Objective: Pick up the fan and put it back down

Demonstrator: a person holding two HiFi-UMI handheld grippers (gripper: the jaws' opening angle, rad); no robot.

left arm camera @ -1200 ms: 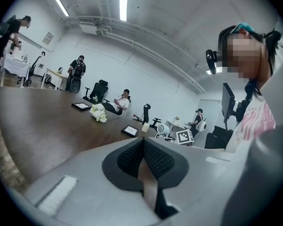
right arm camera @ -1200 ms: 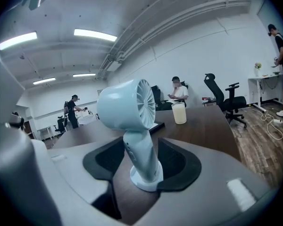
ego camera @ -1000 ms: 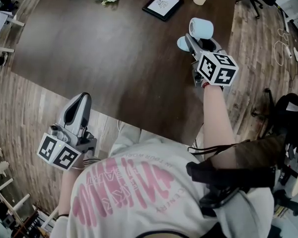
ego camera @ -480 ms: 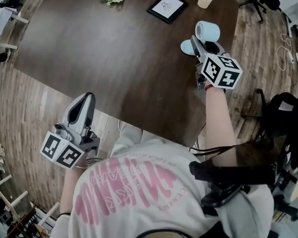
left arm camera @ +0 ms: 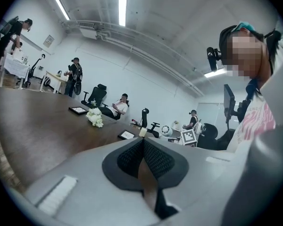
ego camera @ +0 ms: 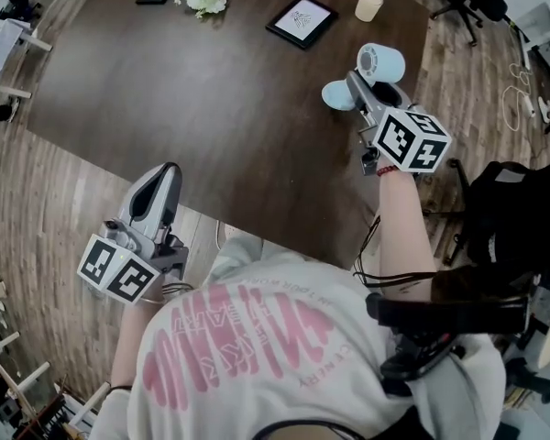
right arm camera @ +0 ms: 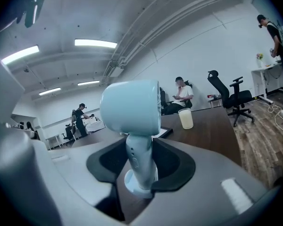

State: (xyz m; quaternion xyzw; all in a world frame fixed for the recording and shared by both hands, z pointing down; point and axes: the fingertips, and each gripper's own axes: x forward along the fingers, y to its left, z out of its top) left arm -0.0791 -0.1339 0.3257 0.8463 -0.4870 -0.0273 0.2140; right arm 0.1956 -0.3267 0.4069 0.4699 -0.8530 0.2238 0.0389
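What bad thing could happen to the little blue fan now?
The jaws of the right gripper are closing on the thin stem of the fan, under its big head, so it might tip or slip. It is close to the edge of the table; dropped, it could land on the floor.

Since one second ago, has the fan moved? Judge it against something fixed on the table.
Yes, slightly. In the head view the fan sat straight below the paper cup; now it lies a little to the cup's right.
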